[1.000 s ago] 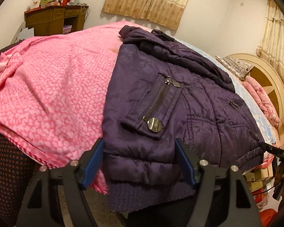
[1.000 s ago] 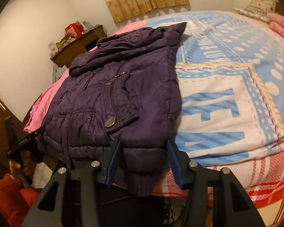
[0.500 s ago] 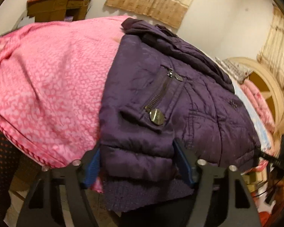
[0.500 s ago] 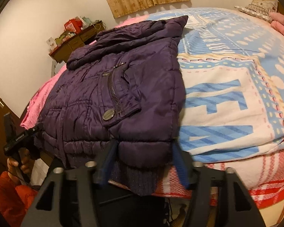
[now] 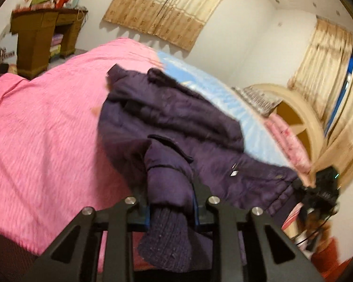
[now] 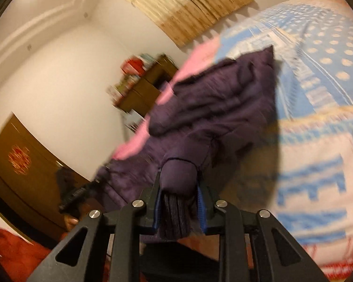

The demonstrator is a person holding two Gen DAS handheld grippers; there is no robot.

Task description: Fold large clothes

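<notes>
A dark purple padded jacket [image 5: 171,122] lies on the bed, its near hem lifted off the mattress. My left gripper [image 5: 170,195] is closing, its pads pressing a bunched corner of the hem and its ribbed knit band [image 5: 167,237]. In the right wrist view the same jacket [image 6: 226,108] rises toward me. My right gripper [image 6: 178,188] is also closing, and it pinches the hem's other corner with the knit band [image 6: 175,218] hanging between the blue pads. The right gripper shows at the left view's right edge as a dark shape [image 5: 322,188].
A pink blanket [image 5: 42,127] covers the bed's left part, a blue and white patterned blanket [image 6: 317,117] its right. A wooden desk [image 5: 40,40] with clutter stands by the far wall under curtains [image 5: 167,7]. The headboard [image 5: 301,117] and pillows lie beyond. A brown cabinet [image 6: 23,169] stands left.
Both grippers went from standing wide around the jacket's hem to pinching it, then rose and tilted up, lifting the hem off the bed edge. The views are blurred with motion.
</notes>
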